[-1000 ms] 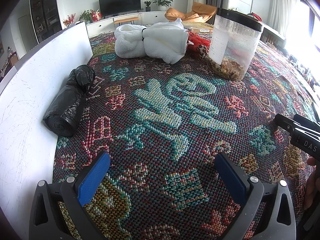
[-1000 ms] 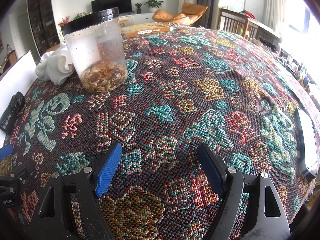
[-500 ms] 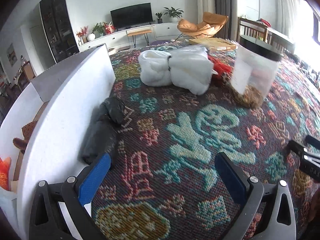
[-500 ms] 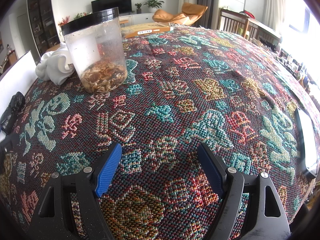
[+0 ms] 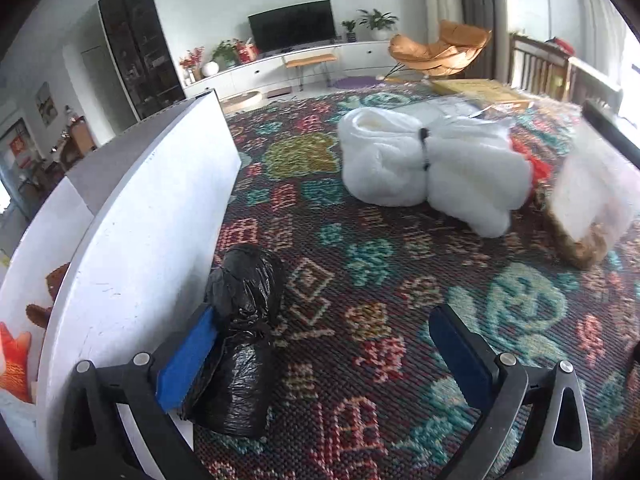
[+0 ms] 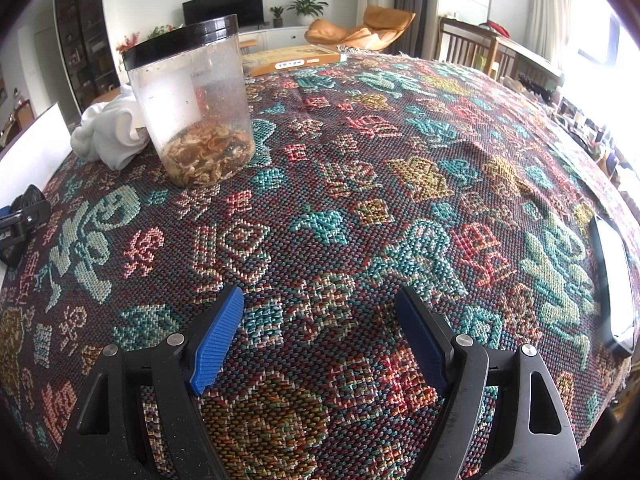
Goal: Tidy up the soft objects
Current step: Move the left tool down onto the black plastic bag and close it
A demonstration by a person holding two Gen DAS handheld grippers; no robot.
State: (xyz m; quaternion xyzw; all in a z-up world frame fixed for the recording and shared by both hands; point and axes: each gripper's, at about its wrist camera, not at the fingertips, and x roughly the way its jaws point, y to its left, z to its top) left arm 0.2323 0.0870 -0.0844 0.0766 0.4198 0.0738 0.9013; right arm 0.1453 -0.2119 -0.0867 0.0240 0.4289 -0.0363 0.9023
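Note:
A black plastic-bag bundle [image 5: 244, 328] lies on the patterned cloth against a white box wall [image 5: 132, 252]. My left gripper [image 5: 320, 344] is open; its left pad sits between the bundle and the wall, and the bundle lies inside the jaws on their left side. A white fluffy bundle [image 5: 432, 164], tied in the middle, lies farther back; it also shows in the right wrist view [image 6: 108, 128]. My right gripper [image 6: 320, 332] is open and empty over the cloth. The left gripper [image 6: 20, 220] and the black bundle show at that view's left edge.
A clear jar [image 6: 192, 100] with a black lid and brown flakes stands beside the white bundle, also seen blurred in the left wrist view [image 5: 592, 200]. Something red [image 5: 532, 160] lies behind the white bundle. Stuffed toys [image 5: 16, 356] sit inside the box. A phone [image 6: 612, 280] lies right.
My left gripper has swung left and forward to the box wall, so the black bundle now lies inside its jaws. My right gripper has not moved.

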